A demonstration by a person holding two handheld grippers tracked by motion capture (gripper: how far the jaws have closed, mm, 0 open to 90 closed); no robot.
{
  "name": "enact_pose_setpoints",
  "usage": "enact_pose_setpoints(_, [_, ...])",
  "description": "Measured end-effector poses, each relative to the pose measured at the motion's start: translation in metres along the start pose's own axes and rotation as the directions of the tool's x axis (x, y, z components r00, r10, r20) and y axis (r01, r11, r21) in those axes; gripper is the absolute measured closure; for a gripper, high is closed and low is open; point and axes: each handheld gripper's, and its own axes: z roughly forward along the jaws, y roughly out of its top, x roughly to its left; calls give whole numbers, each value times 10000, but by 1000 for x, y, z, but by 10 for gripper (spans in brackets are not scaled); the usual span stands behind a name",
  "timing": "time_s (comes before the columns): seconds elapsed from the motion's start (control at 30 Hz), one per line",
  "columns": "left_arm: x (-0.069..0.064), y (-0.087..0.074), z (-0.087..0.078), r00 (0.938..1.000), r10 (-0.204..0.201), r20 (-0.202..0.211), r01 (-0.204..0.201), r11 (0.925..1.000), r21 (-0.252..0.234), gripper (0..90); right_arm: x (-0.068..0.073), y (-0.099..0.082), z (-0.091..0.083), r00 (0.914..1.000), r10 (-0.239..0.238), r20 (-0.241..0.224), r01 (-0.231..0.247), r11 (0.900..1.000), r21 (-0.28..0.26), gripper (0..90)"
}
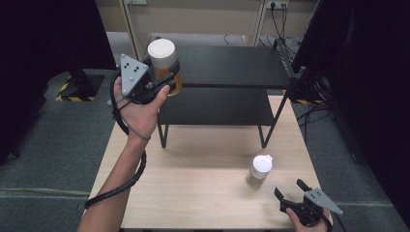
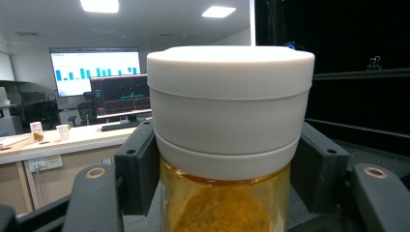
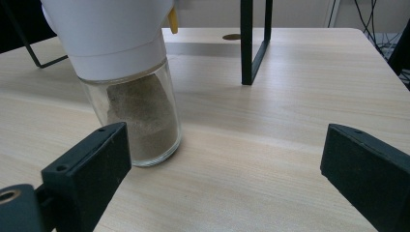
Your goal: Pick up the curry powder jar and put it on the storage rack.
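Left gripper [image 1: 167,79] clamped on yellow jar [image 1: 163,65] beside shelf [image 1: 227,67] edge, right gripper [image 1: 290,189] spread wide near brown jar [image 1: 258,170], bare desk [image 1: 193,183] between.

Both forearms are bare, with no sleeves. The left gripper [image 1: 167,79] is black, topped by a grey three-cornered plate dotted with dark screws; a ribbed black cable trails from it. The right gripper [image 1: 291,189] matches, with blocky black jaws.

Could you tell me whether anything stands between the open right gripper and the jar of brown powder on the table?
Nothing visible does. The right gripper rests open near the table's front edge, and only bare wood lies between its jaws and the jar of brown powder, which stands upright just ahead.
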Motion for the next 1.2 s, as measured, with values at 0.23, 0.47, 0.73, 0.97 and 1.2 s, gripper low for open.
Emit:
enact_pose_setpoints(0.23, [1,6,10,10000,12,-92,-11,10000,51,350,0,1,0,10000,-5,-10,5,10000,48,39])
enact_pose_setpoints(0.47, [3,8,20,9999,-58,-116,58,10000,71,351,0,0,0,10000,9,-3,-9,10000,18,38])
enact_pose_setpoints(0.73, [2,11,34,9994,27,-340,-22,9999,143,351,0,0,0,10000,4,-5,-4,10000,-16,37])
enact_pose_setpoints(0.97, [1,13,46,9984,131,-554,-114,9995,303,350,0,0,0,10000,-2,-7,2,10000,-14,38])
enact_pose_setpoints(1.2, [3,11,57,9968,80,-797,-39,9987,513,350,-1,0,0,10000,26,-27,-26,10000,-21,37])
